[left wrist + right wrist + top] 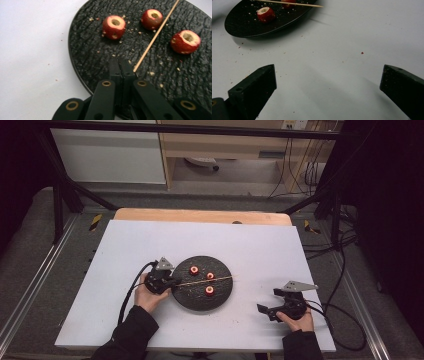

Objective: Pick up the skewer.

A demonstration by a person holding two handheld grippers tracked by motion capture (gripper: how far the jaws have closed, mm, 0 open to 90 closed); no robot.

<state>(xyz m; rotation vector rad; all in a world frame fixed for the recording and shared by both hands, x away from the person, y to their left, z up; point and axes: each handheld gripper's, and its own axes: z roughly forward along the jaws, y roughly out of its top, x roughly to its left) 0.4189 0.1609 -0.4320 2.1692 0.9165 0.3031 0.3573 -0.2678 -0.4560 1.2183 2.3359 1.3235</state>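
Note:
A round black plate (192, 299) (87, 50) (242, 23) lies mid-table with three small red cored fruits (194, 269) (210, 275) (209, 290) on it, seen close up as fruits (114, 23) (151, 18) (186, 42). My left gripper (174, 283) (122, 67) is at the plate's left rim, shut on the near end of a thin wooden skewer (205, 281) (155, 36) (289, 3). The skewer runs across the plate between the fruits, its tip past the right rim. My right gripper (269, 301) (328, 82) rests open on the white table, right of the plate, with nothing between its fingers.
Crumbs are scattered on the plate and on the white table top (150, 245). A wooden board edge (200, 215) lies behind the table. Cables (345, 320) trail at the right, and black frame bars (60, 205) stand at the back corners.

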